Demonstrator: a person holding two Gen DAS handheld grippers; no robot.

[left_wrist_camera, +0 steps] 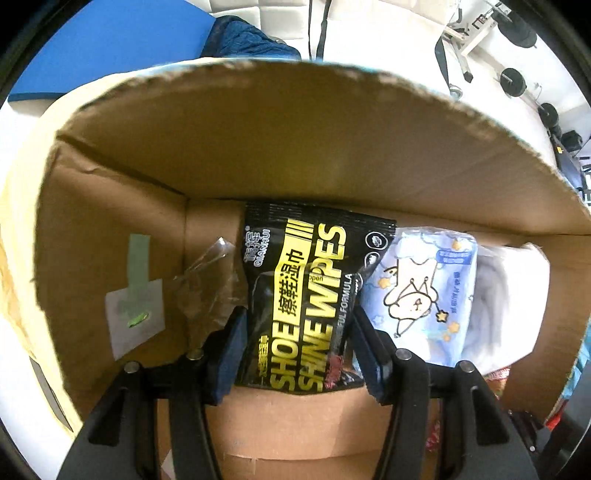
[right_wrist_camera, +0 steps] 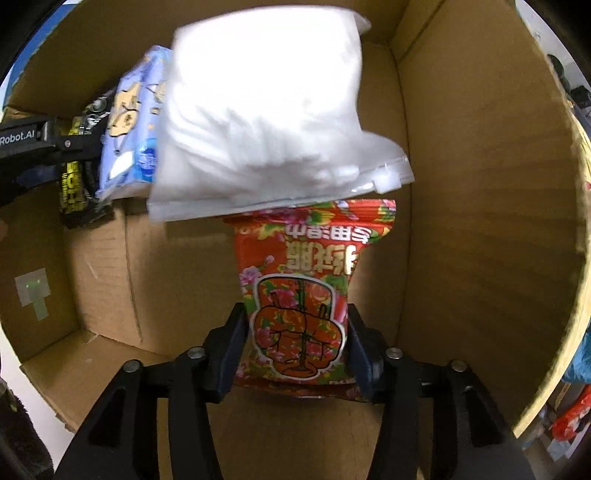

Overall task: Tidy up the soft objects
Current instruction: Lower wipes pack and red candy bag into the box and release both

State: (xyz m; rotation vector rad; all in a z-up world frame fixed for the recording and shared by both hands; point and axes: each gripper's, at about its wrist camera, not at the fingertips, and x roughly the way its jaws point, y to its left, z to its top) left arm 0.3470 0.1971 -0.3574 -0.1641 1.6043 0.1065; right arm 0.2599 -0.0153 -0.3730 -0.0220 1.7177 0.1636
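My left gripper [left_wrist_camera: 297, 325] is shut on a black and yellow shoe wipes pack [left_wrist_camera: 306, 295] and holds it inside a cardboard box [left_wrist_camera: 258, 147], against the far wall. Beside it on the right stand a light blue cartoon tissue pack [left_wrist_camera: 417, 291] and a white soft bag [left_wrist_camera: 506, 306]. My right gripper [right_wrist_camera: 297, 325] is shut on a red floral wipes pack [right_wrist_camera: 299, 295] inside the same box [right_wrist_camera: 480, 221]. The white bag [right_wrist_camera: 266, 118] leans over the red pack's far end. The blue pack [right_wrist_camera: 129, 125], the black pack [right_wrist_camera: 74, 184] and the left gripper's body [right_wrist_camera: 44, 144] show at the left.
A white label with green tape [left_wrist_camera: 135, 306] sticks to the box's left wall, with crumpled clear tape [left_wrist_camera: 207, 280] near it. Outside the box are a blue surface [left_wrist_camera: 110, 40], dark blue cloth [left_wrist_camera: 243, 37] and a white floor with equipment [left_wrist_camera: 517, 33].
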